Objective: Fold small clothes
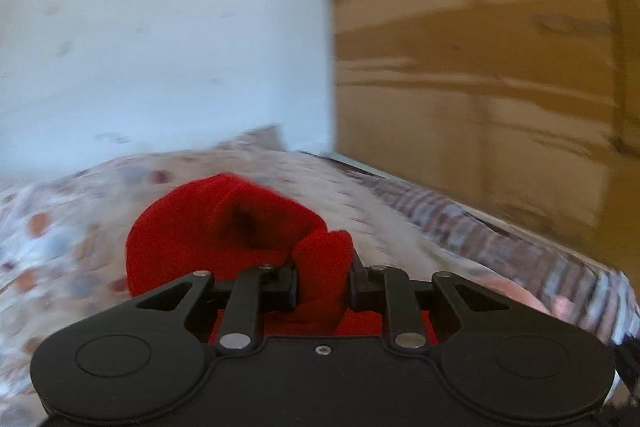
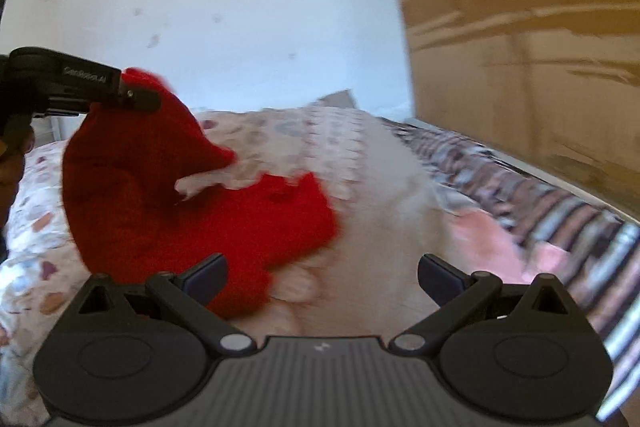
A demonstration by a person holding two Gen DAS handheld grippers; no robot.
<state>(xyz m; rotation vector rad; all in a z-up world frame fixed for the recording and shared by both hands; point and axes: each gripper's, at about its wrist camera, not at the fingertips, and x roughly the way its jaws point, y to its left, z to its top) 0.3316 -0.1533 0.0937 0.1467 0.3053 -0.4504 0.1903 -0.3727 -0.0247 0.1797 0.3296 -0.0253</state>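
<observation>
A small red garment [image 2: 192, 203] lies partly on a patterned bedspread [image 2: 280, 131]. My left gripper [image 1: 323, 279] is shut on a bunched edge of the red garment [image 1: 224, 223]. In the right wrist view the left gripper [image 2: 136, 95] holds that edge lifted above the bed at the left, and the cloth hangs down from it. My right gripper [image 2: 322, 275] is open and empty, its left finger just over the garment's near edge.
A white wall [image 1: 160, 27] stands behind the bed. A wooden panel [image 2: 520, 27] runs along the right side. A striped cloth [image 2: 560, 219] and a pink cloth [image 2: 488, 239] lie on the bed at the right.
</observation>
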